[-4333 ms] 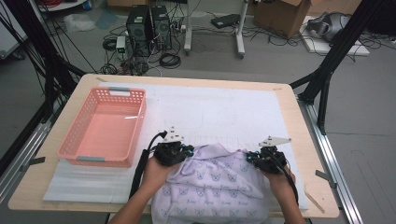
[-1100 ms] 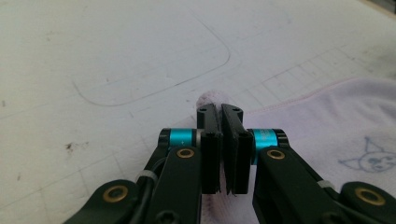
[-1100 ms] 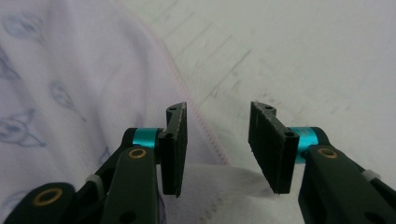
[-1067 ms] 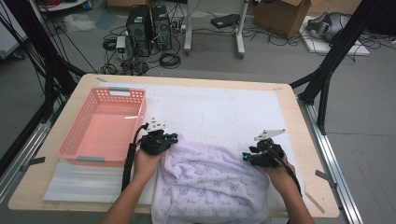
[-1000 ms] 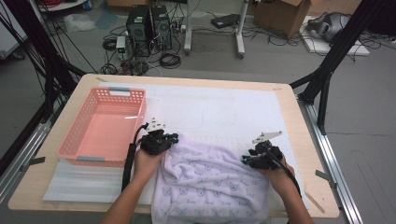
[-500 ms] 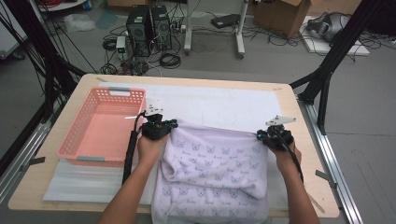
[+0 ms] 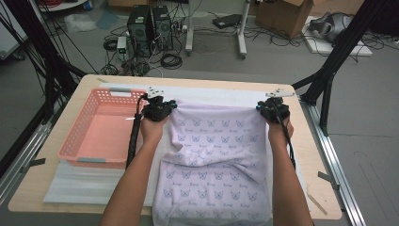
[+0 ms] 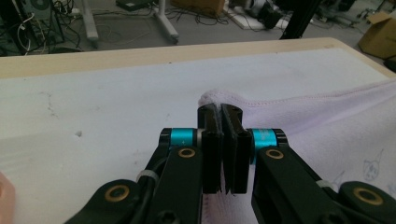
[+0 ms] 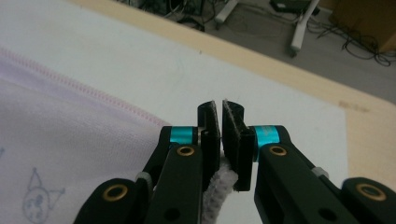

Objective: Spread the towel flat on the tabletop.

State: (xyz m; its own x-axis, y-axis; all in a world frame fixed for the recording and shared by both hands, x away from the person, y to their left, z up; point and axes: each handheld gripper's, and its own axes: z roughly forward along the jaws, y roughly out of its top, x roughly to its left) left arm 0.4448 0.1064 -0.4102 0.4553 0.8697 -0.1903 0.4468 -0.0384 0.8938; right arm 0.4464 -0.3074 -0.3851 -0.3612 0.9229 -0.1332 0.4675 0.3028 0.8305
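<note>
The lilac towel (image 7: 217,160) lies spread on the desk (image 7: 56,188) just right of the pink basket (image 7: 101,129), its far edge pulled taut, its near part rumpled. The left claw (image 7: 159,109) and right claw (image 7: 273,109) each pinch a far corner. Spreading looks largely done; smoothing or folding probably remains.

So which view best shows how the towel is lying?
The high view: the towel spreads from both claws to the table's near edge, creased near the middle. The left gripper view shows a pinched corner and hem; the right gripper view, a stitched hem and corner.
</note>
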